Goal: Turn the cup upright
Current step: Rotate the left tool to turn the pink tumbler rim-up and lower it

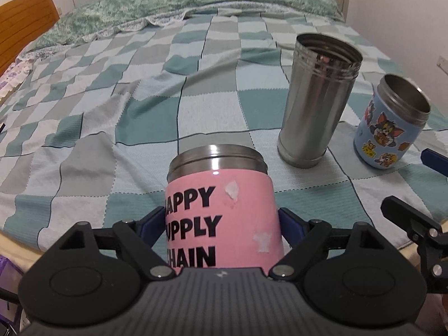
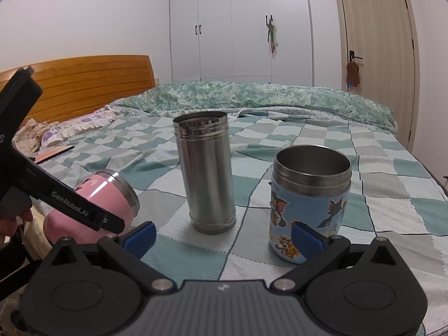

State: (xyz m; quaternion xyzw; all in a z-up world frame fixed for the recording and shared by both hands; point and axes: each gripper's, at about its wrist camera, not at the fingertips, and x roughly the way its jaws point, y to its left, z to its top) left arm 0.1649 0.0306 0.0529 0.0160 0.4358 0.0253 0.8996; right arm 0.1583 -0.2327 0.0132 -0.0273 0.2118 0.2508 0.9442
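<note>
My left gripper [image 1: 222, 226] is shut on a pink steel cup [image 1: 221, 204] printed with black words. In the right wrist view the pink cup [image 2: 112, 198] is tilted, its steel rim pointing up and right, held just above the bed near the front edge. My right gripper [image 2: 224, 239] is open and empty, low over the bed. Its right finger [image 2: 306, 239] stands just in front of a blue cartoon cup [image 2: 309, 204].
A tall bare steel cup [image 1: 316, 103] [image 2: 208, 173] and the blue cartoon cup [image 1: 389, 123] both stand upright on the checked bedspread [image 1: 140, 98]. A green blanket [image 2: 252, 98], wooden headboard [image 2: 84, 84], wardrobe and door lie beyond.
</note>
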